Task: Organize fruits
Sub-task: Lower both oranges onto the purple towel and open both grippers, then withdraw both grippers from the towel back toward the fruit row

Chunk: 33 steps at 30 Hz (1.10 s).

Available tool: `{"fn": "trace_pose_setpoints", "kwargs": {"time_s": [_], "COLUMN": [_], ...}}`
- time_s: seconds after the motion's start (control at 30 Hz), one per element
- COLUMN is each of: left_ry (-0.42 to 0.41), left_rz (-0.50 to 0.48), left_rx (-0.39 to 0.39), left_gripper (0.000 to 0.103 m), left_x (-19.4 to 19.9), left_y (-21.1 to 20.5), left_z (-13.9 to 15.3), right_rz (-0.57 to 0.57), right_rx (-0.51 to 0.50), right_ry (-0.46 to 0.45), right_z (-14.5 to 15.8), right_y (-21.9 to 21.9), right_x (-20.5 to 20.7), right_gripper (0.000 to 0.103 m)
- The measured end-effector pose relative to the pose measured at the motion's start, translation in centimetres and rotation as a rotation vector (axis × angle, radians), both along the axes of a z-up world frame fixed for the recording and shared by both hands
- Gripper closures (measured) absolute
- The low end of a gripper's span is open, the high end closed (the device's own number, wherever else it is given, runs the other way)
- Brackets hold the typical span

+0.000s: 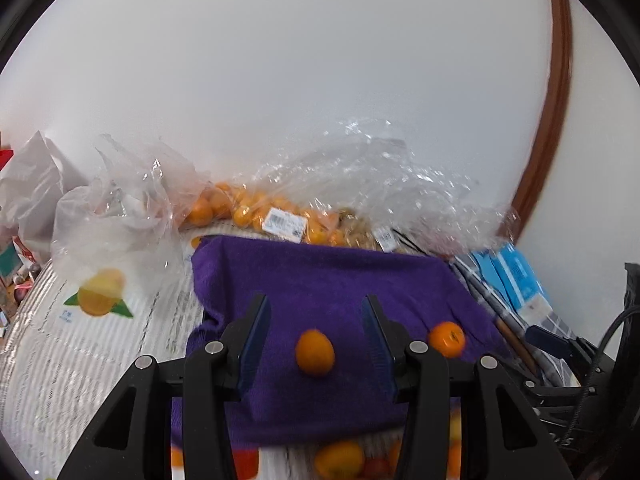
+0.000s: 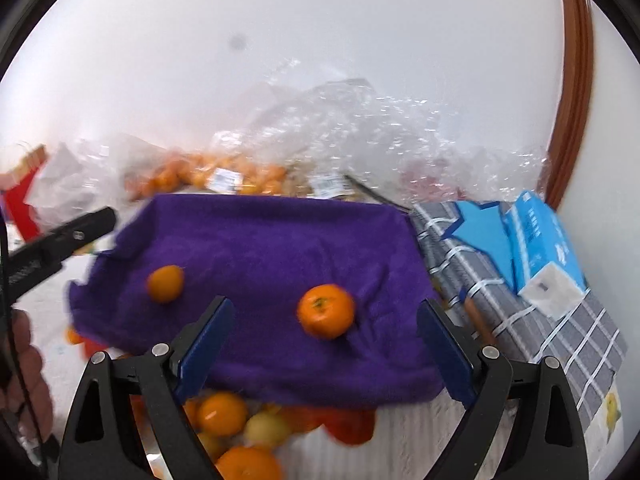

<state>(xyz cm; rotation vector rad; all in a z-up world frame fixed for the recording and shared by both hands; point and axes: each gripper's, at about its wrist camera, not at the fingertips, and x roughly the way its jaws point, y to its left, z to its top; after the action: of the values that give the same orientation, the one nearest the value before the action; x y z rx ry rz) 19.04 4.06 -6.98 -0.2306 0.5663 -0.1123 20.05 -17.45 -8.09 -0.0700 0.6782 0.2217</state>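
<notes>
White wall backs a cluttered table (image 1: 100, 360) covered in printed paper, with a purple towel (image 1: 320, 280) spread across its middle. From the left wrist view, the left gripper (image 1: 316, 338) hangs above the towel with its jaws apart and nothing between the pads; a small orange (image 1: 315, 352) lies on the cloth below the gap, not gripped. A second orange (image 1: 447, 339) sits just to its right. Behind the towel a clear bag of oranges (image 1: 256, 210) leans by the wall, and an empty crumpled plastic bag (image 1: 116, 224) sits to the left.

From the right wrist view, the right gripper (image 2: 324, 342) stands wide and released, holding nothing; the stemmed orange (image 2: 326, 311) rests on the towel between and beyond its fingers. The other orange (image 2: 165, 283) lies well apart to the left, near the tip of the left gripper. A blue box (image 2: 536, 240) lies on a checked cloth (image 2: 560, 320) to the right.

Both fruits seem already set down, so the placing step looks finished. The next move likely calls for reaching past the towel to the bagged fruit, where loose plastic could snag the fingers.
</notes>
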Motion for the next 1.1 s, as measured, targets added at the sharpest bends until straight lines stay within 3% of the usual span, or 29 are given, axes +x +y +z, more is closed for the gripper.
{"fn": "trace_pose_setpoints", "kwargs": {"time_s": [0.1,0.23,0.47,0.6,0.67,0.77,0.97,1.1], "left_ry": [0.028,0.063,0.131,0.191,0.177,0.146,0.162,0.172], "left_rz": [-0.033,-0.025,-0.005,0.002,0.01,0.003,-0.025,-0.032], "left_rx": [0.002,0.009,-0.018,0.049,0.091,0.138,0.101,-0.017], "left_gripper": [0.058,0.058,0.058,0.058,0.058,0.058,0.058,0.058], "left_x": [-1.8,-3.7,-6.9,-8.1,-9.2,-10.5,-10.0,-10.0], "left_y": [0.3,1.0,1.7,0.8,0.4,0.1,0.8,2.5], "left_z": [0.1,0.0,-1.7,-3.4,-4.0,-4.5,-5.3,-6.2], "right_rz": [0.022,-0.013,-0.045,-0.059,-0.078,-0.106,-0.075,-0.03], "right_rx": [0.048,-0.015,0.006,0.093,0.133,0.115,0.115,0.114], "right_ry": [0.007,-0.014,-0.036,-0.022,-0.019,-0.01,0.025,0.046], "right_z": [0.4,0.6,0.7,0.2,-0.2,-0.6,-1.3,-2.5], "right_y": [0.0,0.4,-0.4,-2.0,-3.0,-3.7,-3.5,-2.2], "right_x": [-1.8,-4.8,-9.3,-11.1,-11.5,-12.0,-11.8,-11.0], "right_gripper": [0.01,0.01,0.01,0.01,0.01,0.01,0.013,0.024]}}
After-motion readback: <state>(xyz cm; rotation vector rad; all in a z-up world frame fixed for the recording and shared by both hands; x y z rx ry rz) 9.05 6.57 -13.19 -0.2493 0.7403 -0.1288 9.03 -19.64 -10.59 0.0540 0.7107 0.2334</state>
